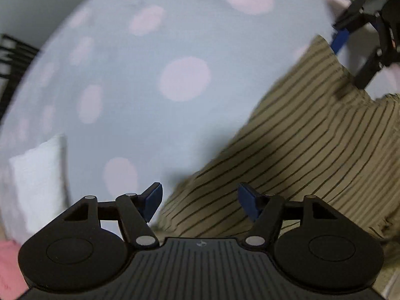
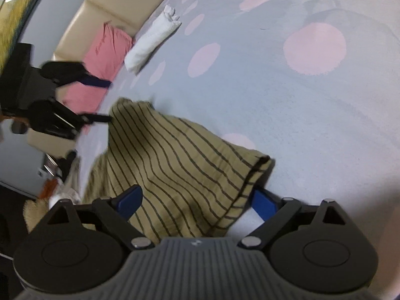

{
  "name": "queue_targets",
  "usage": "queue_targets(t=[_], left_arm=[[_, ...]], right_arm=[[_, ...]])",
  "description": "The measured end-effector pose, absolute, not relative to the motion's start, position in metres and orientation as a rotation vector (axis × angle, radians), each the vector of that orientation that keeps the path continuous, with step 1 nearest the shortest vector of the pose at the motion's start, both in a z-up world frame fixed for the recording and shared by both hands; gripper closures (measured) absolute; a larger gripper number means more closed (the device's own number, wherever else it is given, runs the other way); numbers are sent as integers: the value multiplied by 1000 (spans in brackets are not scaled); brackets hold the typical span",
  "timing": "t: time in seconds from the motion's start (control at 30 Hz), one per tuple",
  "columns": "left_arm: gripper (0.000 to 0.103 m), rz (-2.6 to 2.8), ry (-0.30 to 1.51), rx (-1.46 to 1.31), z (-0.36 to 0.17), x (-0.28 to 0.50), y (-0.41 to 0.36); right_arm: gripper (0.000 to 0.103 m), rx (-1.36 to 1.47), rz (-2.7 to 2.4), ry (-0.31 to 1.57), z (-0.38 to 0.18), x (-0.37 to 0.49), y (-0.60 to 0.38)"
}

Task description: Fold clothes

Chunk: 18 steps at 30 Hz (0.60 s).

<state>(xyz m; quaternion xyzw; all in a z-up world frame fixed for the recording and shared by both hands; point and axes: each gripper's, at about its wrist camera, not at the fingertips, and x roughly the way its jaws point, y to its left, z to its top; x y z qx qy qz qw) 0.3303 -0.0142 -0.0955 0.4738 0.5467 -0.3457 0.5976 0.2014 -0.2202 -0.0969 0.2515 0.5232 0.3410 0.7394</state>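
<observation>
An olive garment with thin dark stripes (image 1: 312, 145) lies on a pale blue bedsheet with pink dots (image 1: 155, 50). In the left wrist view my left gripper (image 1: 200, 201) is open, its blue pads apart over the garment's near corner. My right gripper (image 1: 350, 57) shows at the upper right, open at the garment's far edge. In the right wrist view the garment (image 2: 180, 165) runs between my right gripper's (image 2: 197, 200) open blue pads. My left gripper (image 2: 107, 100) shows at the left, open at the garment's far corner.
A folded white towel (image 2: 152, 40) and a pink folded item (image 2: 100, 57) lie at the bed's far side by a beige headboard (image 2: 120, 2). The white towel also shows in the left wrist view (image 1: 35, 182). Floor clutter (image 2: 55, 187) sits at lower left.
</observation>
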Motion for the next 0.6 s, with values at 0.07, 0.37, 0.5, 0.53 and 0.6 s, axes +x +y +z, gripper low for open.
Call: queue_targets(t=[0.07,0.37,0.5,0.53,0.6], left_arm=[[53,-857,1337,1119,-110,339,-20],[55,-860,1449,1175,-158,373,-30],[55,-859,1478,1188,-170,384,-36],[55,-866,1479,1195,-172,385,-38],[55,-882,1476,1216,-175,386,-42]], right_arm=[[9,592,758,1145,-100,204,-222],[11,507,822,1071,-96,200,-203],[38,524,789,1063,-99,205,-205],[43,528,781,1066,-100,206,-205],[43,538,776,1070,-101,207,-204]])
